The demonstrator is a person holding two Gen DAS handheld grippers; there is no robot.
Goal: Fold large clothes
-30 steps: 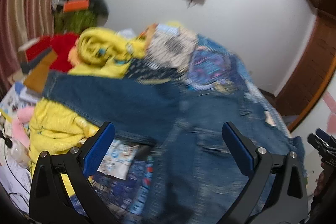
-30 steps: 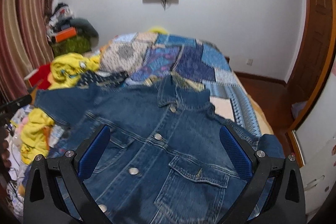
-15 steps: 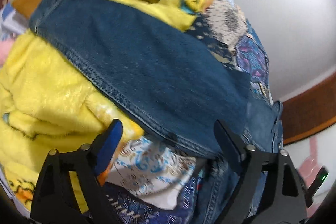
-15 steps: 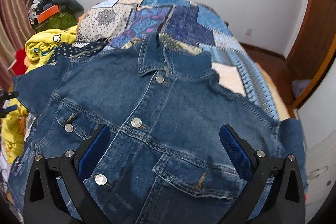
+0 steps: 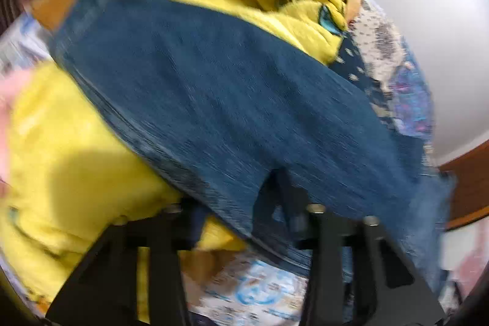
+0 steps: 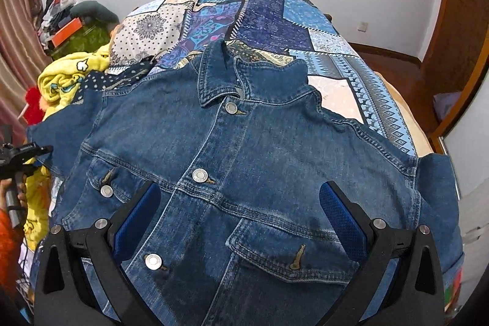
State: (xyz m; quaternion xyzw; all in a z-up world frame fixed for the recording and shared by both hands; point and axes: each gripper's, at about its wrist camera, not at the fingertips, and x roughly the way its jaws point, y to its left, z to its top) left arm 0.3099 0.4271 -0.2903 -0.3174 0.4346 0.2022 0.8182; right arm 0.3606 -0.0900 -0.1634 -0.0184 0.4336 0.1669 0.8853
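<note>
Denim jacket (image 6: 244, 161) front only in right view — right fingers (image 6: 342, 222) spread; left fingers (image 5: 293, 203) pinching sleeve (image 5: 214, 100).

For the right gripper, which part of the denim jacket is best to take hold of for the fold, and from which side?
A judgement: take the denim jacket at its right sleeve, near the shoulder seam. That part hangs past the bed edge, so one finger can slip under it. Come from the outer right side, moving inward. The right gripper is open above the flat chest panel, where there is no free edge to pinch.
</note>
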